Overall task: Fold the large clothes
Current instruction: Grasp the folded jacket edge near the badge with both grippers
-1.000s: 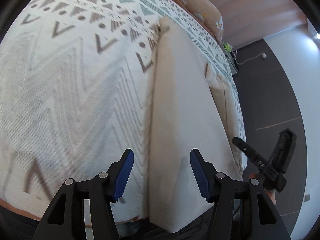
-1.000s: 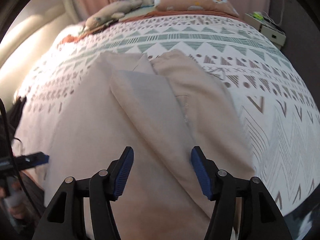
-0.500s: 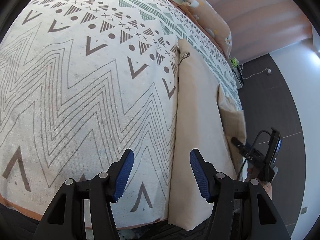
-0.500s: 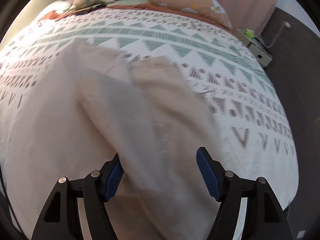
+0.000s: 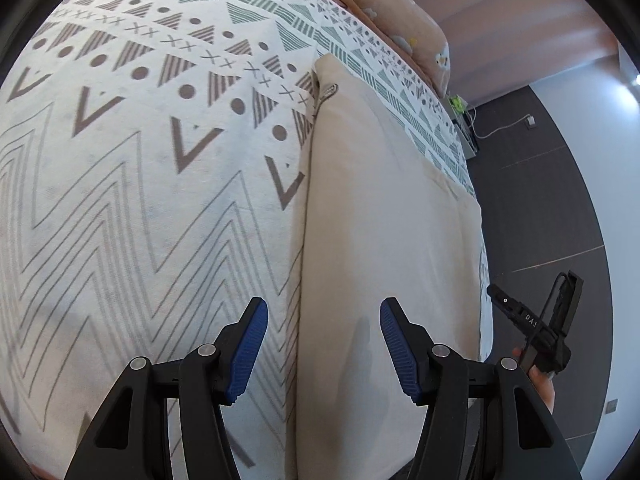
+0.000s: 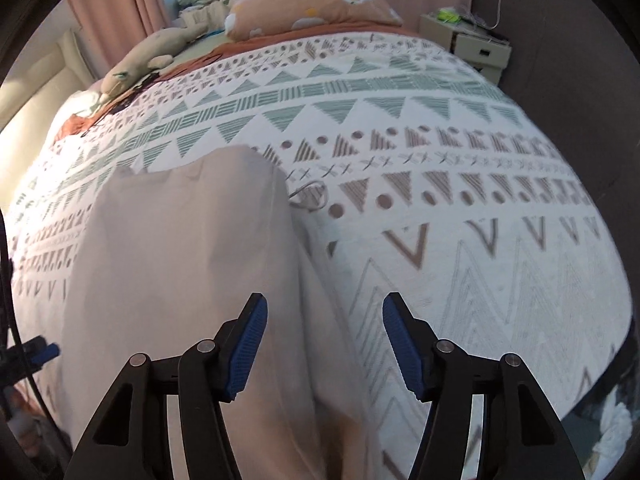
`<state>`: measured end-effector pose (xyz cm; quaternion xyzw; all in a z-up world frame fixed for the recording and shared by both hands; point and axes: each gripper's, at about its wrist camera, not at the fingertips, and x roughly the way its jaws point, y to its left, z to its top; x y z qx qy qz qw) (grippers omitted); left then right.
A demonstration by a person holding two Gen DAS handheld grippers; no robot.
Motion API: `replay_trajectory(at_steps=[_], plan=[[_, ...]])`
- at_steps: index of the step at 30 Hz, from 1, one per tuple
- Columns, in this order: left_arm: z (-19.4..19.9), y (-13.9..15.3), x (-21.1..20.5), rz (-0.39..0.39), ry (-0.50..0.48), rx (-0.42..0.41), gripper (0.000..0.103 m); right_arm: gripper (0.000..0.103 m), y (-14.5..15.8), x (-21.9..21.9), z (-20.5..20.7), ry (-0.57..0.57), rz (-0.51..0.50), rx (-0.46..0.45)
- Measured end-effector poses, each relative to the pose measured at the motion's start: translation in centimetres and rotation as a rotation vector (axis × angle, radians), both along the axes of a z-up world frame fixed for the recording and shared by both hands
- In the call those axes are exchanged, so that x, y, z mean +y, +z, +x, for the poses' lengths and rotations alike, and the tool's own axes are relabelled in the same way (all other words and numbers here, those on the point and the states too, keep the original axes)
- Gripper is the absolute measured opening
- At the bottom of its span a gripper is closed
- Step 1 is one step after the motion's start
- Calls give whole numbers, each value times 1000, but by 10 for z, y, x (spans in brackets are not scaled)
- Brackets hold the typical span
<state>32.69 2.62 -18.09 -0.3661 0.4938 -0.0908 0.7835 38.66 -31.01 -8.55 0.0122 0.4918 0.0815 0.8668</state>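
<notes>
A large beige garment [image 5: 384, 216] lies flat on the bed [image 5: 140, 184], folded lengthwise into a long strip that runs from the near edge toward the pillows. Its left edge is straight. A small metal clasp, perhaps a zipper pull, shows at its far end.

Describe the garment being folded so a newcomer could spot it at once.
Start at the bed with the white geometric-print bedspread. Near its foot edge lies a long beige garment, folded into a narrow strip running toward the orange pillow. It is the only plain, unpatterned fabric on the spread, with a small metal zipper pull at its far end.
</notes>
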Motion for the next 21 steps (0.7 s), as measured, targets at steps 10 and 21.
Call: replay_trajectory(at_steps=[10,21], plan=[[48,-17,-10,32,-8,45,59,61,-33,25,62,18,-28,89],[118,-11,-16,115,-21,45,46,61,-51,19,128,-3,3,121]])
